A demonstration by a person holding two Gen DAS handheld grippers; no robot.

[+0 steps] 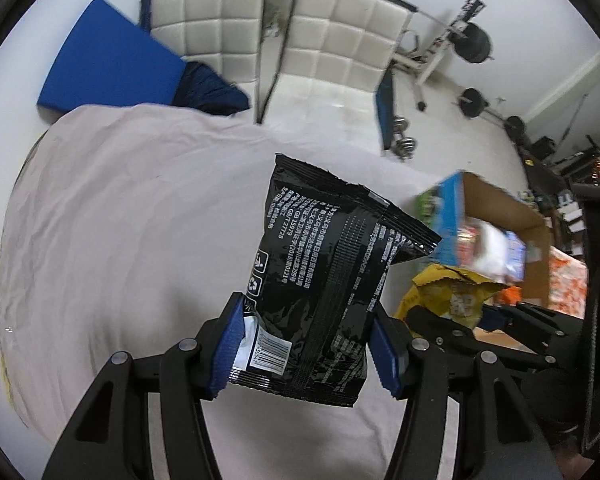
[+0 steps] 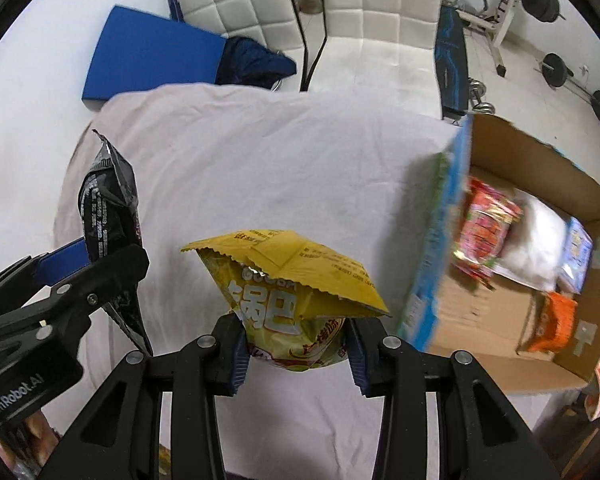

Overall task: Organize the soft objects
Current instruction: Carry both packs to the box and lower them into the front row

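Note:
My left gripper (image 1: 306, 354) is shut on a black snack bag (image 1: 324, 280) and holds it above the white cloth-covered table (image 1: 120, 220). The bag also shows in the right wrist view (image 2: 108, 208), at the left, with the left gripper (image 2: 88, 276) on it. My right gripper (image 2: 296, 354) is shut on a yellow snack bag (image 2: 292, 292), held above the cloth; this bag shows at the right of the left wrist view (image 1: 448, 292). An open cardboard box (image 2: 540, 168) stands to the right and holds several packets, among them a red one (image 2: 486, 220) and a white one (image 2: 536, 240).
Two white padded chairs (image 2: 380, 20) stand behind the table. A blue pad (image 2: 152, 56) with a dark blue garment (image 2: 256, 60) lies at the back left. Weight equipment (image 1: 472, 44) stands at the back right on the floor.

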